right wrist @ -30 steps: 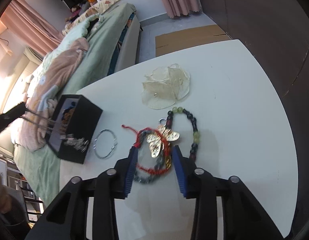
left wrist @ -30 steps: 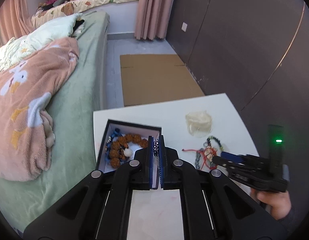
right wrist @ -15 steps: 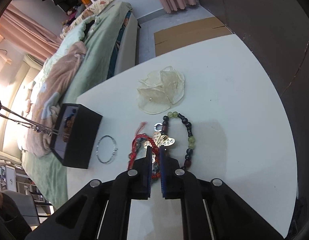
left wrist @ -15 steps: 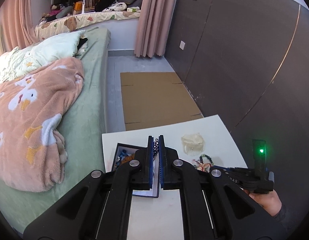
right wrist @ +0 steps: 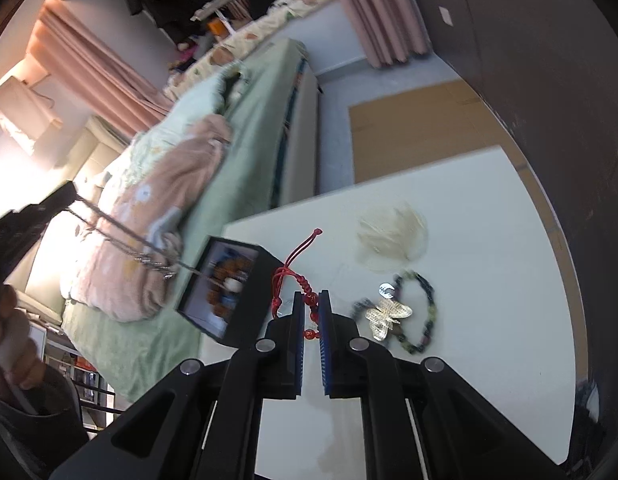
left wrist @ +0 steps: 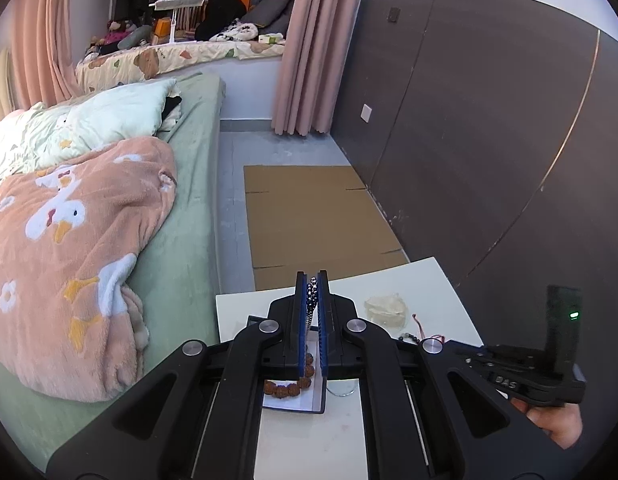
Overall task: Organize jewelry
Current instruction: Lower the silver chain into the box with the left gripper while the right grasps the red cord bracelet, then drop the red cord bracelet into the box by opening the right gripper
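My left tongs [left wrist: 312, 280] were pinched tight on a silver chain necklace [right wrist: 121, 236], held up in the air above the black jewelry box [right wrist: 237, 292], with the chain's low end trailing down into it. The box sat at the worktop [right wrist: 489, 240] edge nearest the bed [left wrist: 181, 240], brown beads [left wrist: 287, 388] inside. My right tongs [right wrist: 310, 300] were nearly closed, clamped on the red cord bracelet [right wrist: 293, 272], its knotted tail sticking up past the box corner. Still lying on the worktop just right of that: a dark beaded bracelet [right wrist: 425, 320], a gold butterfly piece [right wrist: 387, 314] and a sheer pouch [right wrist: 393, 240].
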`<state>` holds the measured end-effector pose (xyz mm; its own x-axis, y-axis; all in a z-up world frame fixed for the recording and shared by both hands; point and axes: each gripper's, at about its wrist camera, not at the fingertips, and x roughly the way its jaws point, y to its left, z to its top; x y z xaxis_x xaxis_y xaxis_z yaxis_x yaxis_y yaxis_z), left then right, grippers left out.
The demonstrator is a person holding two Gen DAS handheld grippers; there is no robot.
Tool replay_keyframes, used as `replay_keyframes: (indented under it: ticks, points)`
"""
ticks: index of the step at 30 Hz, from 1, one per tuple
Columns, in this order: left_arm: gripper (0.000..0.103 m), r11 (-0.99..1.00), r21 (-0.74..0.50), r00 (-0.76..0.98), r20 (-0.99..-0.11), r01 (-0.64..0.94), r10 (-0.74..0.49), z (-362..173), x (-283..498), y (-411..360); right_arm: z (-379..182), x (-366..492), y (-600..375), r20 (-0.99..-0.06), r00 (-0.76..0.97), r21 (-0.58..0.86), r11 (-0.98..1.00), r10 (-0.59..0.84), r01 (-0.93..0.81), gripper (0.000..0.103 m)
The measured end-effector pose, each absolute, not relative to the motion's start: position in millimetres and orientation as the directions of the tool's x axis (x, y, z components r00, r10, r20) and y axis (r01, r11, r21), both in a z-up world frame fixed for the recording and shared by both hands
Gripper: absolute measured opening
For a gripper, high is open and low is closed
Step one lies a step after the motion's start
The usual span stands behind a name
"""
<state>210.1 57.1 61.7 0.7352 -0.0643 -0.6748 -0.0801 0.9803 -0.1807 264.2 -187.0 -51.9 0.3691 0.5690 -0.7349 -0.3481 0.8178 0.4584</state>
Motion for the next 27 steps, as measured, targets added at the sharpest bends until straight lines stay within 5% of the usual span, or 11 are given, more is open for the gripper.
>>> replay_keyframes:
  ticks: [3,7,10,14,21,22,23,27]
  points:
    - [0.008,0.978,-0.198,0.716,-0.693,-0.072,-0.087,53,216,59,-33,260,-176,-0.716,0.381,0.455,0.805,0.585,-0.380,0.007]
    - [0.038,0.972,-0.211,0.714,-0.697,-0.106,-0.074,43,213,65,-20,258,-158,-0.703,0.377,0.457,0.789,0.603,-0.410,0.007]
    - [0.039,0.967,-0.219,0.707,-0.704,-0.130,-0.065,35,207,73,-17,257,-138,-0.699,0.361,0.460,0.774,0.617,-0.435,0.007]
    - [0.063,0.961,-0.215,0.709,-0.705,-0.173,-0.030,27,195,87,-20,259,-114,-0.701,0.339,0.462,0.762,0.627,-0.453,0.007]
    - [0.088,0.941,-0.230,0.707,-0.707,-0.249,0.015,15,172,114,-31,269,-78,-0.667,0.273,0.540,0.703,0.693,-0.464,0.012]
    - [0.089,0.938,-0.233,0.707,-0.707,-0.256,0.018,13,169,116,-37,273,-75,-0.679,0.255,0.547,0.706,0.689,-0.451,0.031]
    - [0.091,0.937,-0.234,0.707,-0.707,-0.259,0.019,11,167,117,-40,275,-76,-0.688,0.257,0.542,0.716,0.679,-0.439,0.064]
    - [0.093,0.937,-0.226,0.699,-0.714,-0.266,0.026,4,161,119,-43,272,-97,-0.690,0.307,0.529,0.746,0.655,-0.405,0.071]
